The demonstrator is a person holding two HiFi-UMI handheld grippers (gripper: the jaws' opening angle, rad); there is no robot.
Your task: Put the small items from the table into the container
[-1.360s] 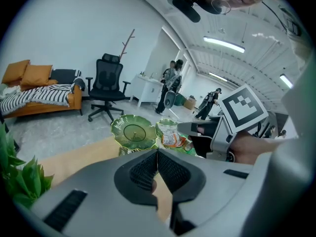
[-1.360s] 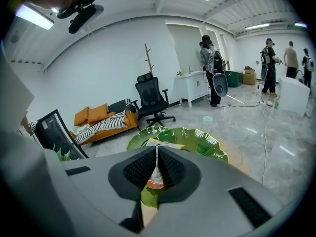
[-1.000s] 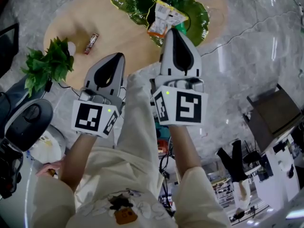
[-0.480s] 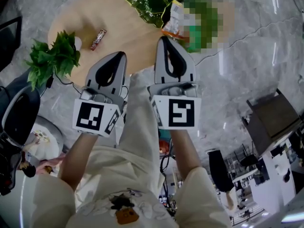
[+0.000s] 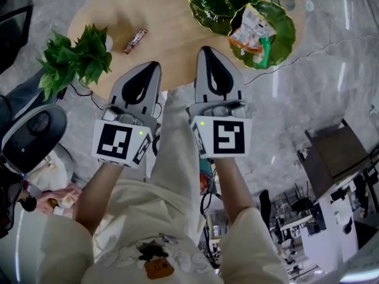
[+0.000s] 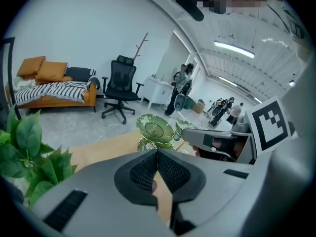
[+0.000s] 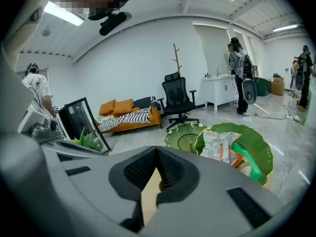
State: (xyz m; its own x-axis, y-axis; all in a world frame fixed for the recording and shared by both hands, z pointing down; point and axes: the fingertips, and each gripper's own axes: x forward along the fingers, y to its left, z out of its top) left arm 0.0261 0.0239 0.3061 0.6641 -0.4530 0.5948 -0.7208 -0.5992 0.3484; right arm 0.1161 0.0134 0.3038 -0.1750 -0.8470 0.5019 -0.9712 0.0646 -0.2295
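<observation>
Wooden counter [image 5: 172,25] beneath us: one wrapped snack bar [image 5: 135,41] lies on it, well apart from the green dish [image 5: 286,37] holding packets. Our left gripper [image 5: 152,65] and right gripper [image 5: 205,51] hover at the near edge, both jaws pressed together, nothing held.

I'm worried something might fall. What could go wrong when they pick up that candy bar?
The candy bar lies near the plant, so a reaching left gripper might bump it over. Its jaws are shut, so it could just shove the bar. The green dish holding snacks sits by the edge of the table and might tip.
</observation>
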